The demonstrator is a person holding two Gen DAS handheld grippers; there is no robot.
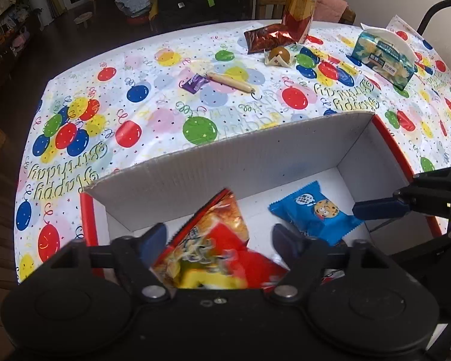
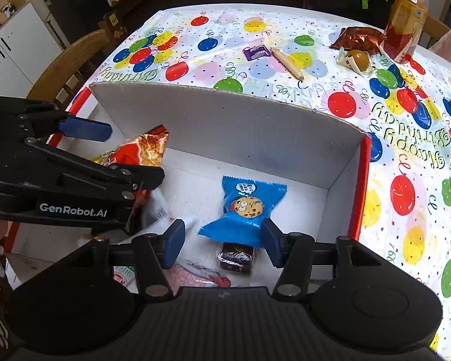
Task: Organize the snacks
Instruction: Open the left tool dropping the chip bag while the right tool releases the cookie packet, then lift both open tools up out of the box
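While both grippers' jaws gape wide, crinkly foil snack bag (image 1: 216, 240) and glossy blue cookie packet (image 2: 245, 207) inside corrugated cardboard box (image 2: 240, 126).

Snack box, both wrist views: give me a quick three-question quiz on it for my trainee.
1. True or false: the blue cookie packet lies inside the white box.
2. Which snack sits between the open fingers of the left hand-held gripper?
A. purple candy wrapper
B. red and orange snack bag
C. brown foil bag
3. Fill in: the tall drink bottle stands on the ____, outside the box.

Key: 1 true; 2 B; 3 table (balloon tablecloth). The right hand-held gripper is open too, over the blue packet.
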